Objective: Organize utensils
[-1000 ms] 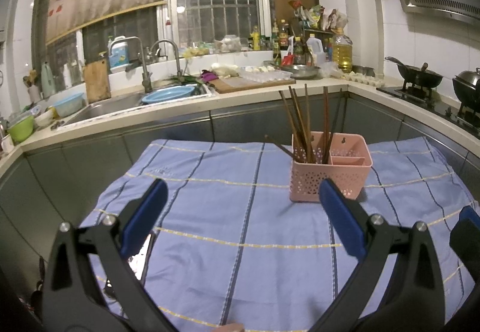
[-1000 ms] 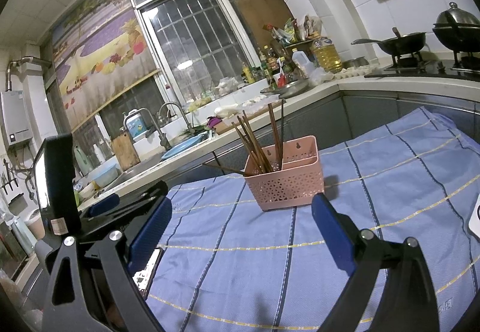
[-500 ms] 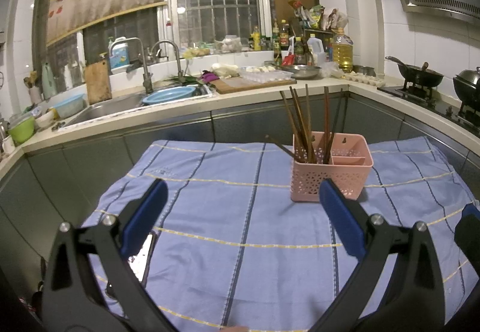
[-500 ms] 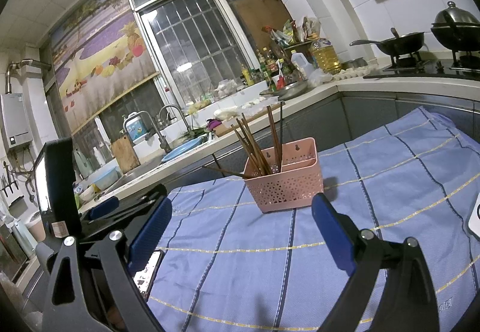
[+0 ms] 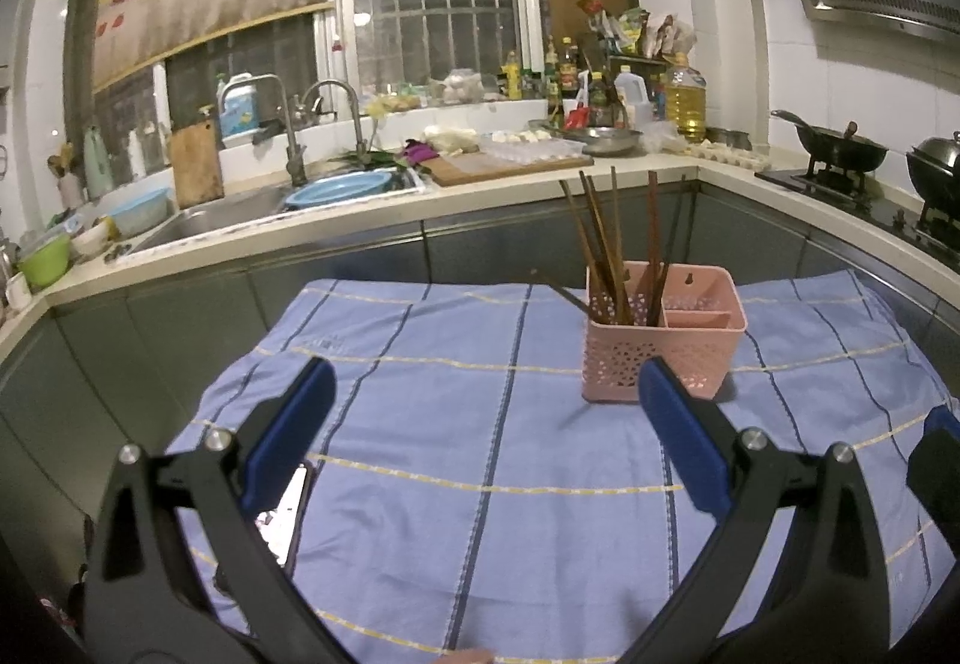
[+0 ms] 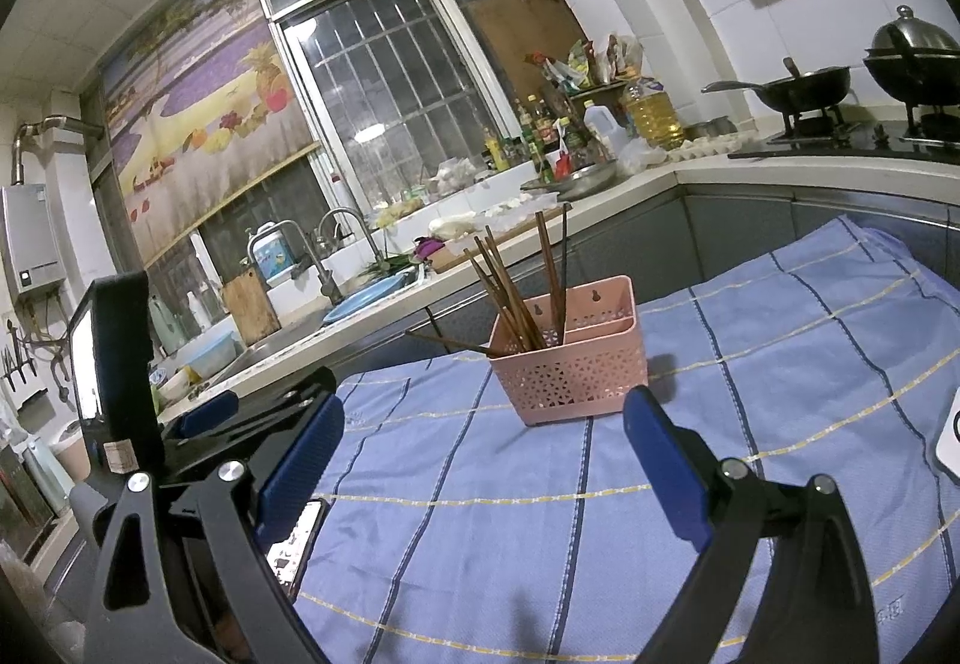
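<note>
1. Pink plastic is being shown at the centre of the left wrist view: a perforated utensil caddy (image 5: 665, 341) is being displayed on a blue checked tablecloth (image 5: 468, 424), with a bundle of dark wooden chopsticks (image 5: 606, 250) being held upright to slightly tilted in its larger left compartment. The smaller compartments on the right are being seen without contents. The left gripper (image 5: 480, 427) is being held above the near part of the cloth with its blue-padded fingers (image 5: 288, 430) spread wide apart and nothing between them. A lit phone (image 5: 282, 514) is being partly hidden beneath the left finger, at the cloth's edge. A sink (image 5: 216, 217) and a wok (image 5: 840, 147) are being framed on the counter behind.

2. Blue cloth is again being shown in the right wrist view, with the caddy (image 6: 570, 358) being seen beyond the fingertips, well apart from them. One chopstick (image 6: 447, 343) is being seen leaning far out over the caddy's left rim. The right gripper (image 6: 480, 454) is likewise being held open and empty. The left gripper's body is being glimpsed at the left edge.
</note>
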Motion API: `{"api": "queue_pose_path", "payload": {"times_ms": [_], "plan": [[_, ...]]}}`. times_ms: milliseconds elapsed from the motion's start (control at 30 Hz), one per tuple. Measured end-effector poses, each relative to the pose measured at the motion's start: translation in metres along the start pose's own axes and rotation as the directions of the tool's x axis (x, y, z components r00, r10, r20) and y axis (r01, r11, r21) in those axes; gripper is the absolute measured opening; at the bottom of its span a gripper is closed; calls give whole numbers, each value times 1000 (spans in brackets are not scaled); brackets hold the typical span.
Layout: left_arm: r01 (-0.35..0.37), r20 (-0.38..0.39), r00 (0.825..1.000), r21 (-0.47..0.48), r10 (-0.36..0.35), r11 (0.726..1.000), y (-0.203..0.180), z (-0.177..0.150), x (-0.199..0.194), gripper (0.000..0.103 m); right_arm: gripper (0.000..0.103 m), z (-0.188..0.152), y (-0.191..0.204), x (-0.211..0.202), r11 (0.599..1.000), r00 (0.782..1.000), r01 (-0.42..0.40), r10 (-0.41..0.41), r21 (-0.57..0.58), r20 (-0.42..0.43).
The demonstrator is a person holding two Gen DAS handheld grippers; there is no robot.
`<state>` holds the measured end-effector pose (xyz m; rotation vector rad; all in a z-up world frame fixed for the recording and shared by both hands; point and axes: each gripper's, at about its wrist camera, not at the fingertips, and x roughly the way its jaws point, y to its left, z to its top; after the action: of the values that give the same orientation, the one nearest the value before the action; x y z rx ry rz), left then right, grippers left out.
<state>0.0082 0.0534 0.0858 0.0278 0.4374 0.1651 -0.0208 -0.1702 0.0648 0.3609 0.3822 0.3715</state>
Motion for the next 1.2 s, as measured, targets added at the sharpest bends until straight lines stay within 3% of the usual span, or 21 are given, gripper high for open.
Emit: {"api": "queue_pose_path", "payload": {"times_ms": [1200], "plan": [[-2, -9, 1000, 6, 2, 1000, 5, 3, -2, 97, 93, -4, 2, 3, 1000, 1000, 1, -1, 13, 15]]}}
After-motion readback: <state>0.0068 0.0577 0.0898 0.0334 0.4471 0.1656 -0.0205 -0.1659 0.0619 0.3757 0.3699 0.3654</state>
